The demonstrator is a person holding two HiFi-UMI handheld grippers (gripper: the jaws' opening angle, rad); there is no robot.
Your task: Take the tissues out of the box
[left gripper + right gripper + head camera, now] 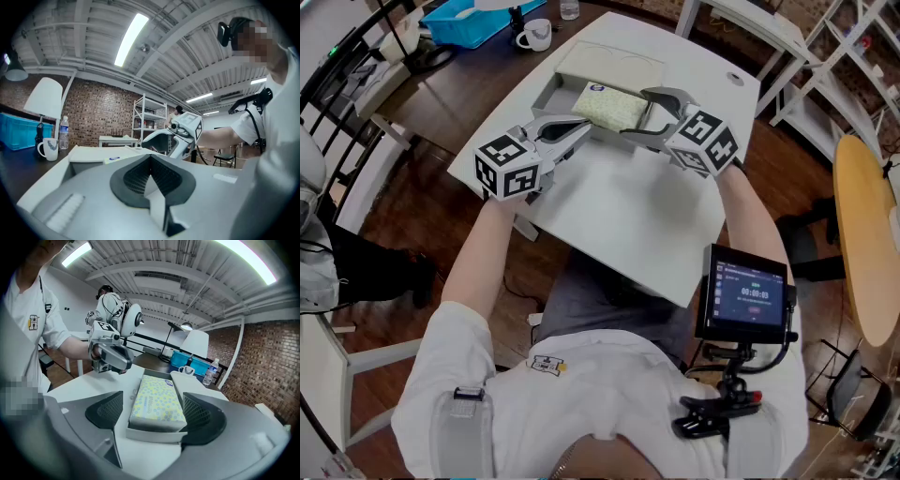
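Right gripper (649,112) wide open astride dotted tissue pack (154,397) in box (152,434), pads' clearance shown only in its own view; left gripper (574,129) closed, empty, low over counter (619,206).

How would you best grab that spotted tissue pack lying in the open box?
Probably by its two long sides near the top, coming from straight above. The tissue pack lies flat in the box, and its upper part seems to stand above the low walls, so that part is free to pinch.

The tissue pack (611,108) lies in the box (546,95) on the tabletop's (628,211) far side, with the lid (609,64) behind. The left hand-held gripper (581,129) is at the box's left and the right hand-held gripper (637,113) at its right.
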